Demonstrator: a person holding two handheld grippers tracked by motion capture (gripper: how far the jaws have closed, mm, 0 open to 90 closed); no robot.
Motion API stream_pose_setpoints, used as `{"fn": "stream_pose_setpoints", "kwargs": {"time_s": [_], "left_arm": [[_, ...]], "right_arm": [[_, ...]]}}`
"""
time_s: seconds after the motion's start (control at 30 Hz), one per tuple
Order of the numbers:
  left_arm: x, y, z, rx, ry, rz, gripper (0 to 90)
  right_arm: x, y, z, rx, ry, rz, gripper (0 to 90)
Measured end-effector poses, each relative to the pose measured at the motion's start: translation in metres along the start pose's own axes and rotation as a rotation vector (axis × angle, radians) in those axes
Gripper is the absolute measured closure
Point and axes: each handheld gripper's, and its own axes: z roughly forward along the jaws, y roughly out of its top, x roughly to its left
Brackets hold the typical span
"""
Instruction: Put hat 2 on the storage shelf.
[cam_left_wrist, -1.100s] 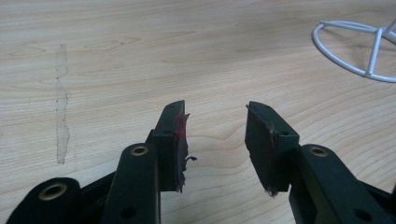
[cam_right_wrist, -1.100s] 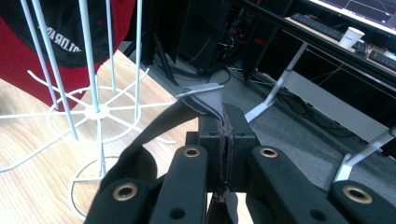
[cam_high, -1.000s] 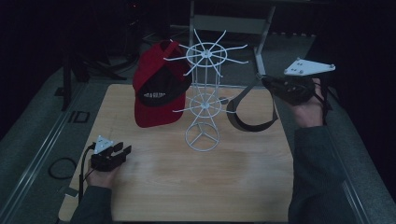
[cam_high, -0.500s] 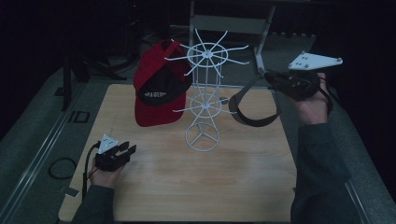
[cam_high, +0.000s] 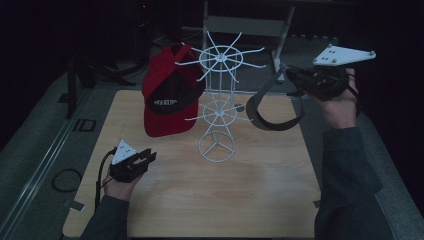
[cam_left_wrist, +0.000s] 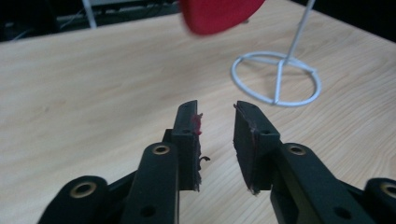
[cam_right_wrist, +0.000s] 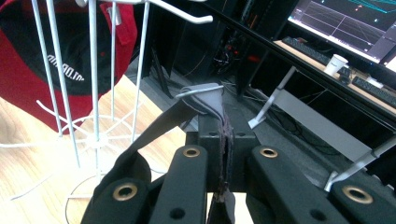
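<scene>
Light wooden table (cam_high: 260, 190) bears, apparently alone, a white wire rack (cam_high: 216, 148).

Wire rack (cam_high: 218, 100) stands at the centre of the table (cam_high: 260, 200). Cap (cam_high: 170, 95) hangs on its 9 o'clock side. Visor (cam_high: 272, 107) hangs at 3 o'clock, in the right gripper (cam_high: 295, 76). Left gripper (cam_high: 142, 159) sits at 8 o'clock, near the table's edge.
</scene>
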Motion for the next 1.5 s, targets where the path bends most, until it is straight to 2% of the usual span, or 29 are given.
{"fn": "stream_pose_setpoints", "kwargs": {"time_s": [0.13,0.3,0.33,0.43,0.73,0.93,1.5], "left_arm": [[-0.002,0.011,-0.001,-0.019,0.001,0.02,76.0],[-0.002,0.018,-0.002,-0.043,-0.004,0.016,83.5],[-0.002,0.022,-0.001,-0.045,0.009,0.029,85.3],[-0.002,0.026,0.0,-0.052,0.014,0.035,89.7],[-0.001,0.035,0.005,-0.055,0.025,0.049,90.0],[0.003,0.037,0.006,-0.054,0.034,0.041,90.0],[0.016,0.041,0.014,-0.047,0.071,0.011,90.0]], "right_arm": [[-0.001,0.003,-0.001,-0.006,0.0,0.001,87.8],[-0.002,0.005,-0.001,-0.012,0.003,0.001,87.8],[-0.002,0.007,-0.001,-0.015,0.003,-0.001,87.8],[-0.002,0.01,-0.002,-0.019,0.004,-0.005,87.8],[0.001,0.027,-0.002,-0.03,0.012,-0.024,87.8],[0.003,0.036,0.0,-0.035,0.017,-0.034,87.8],[0.001,0.039,0.009,-0.044,0.034,-0.017,87.8]]}}
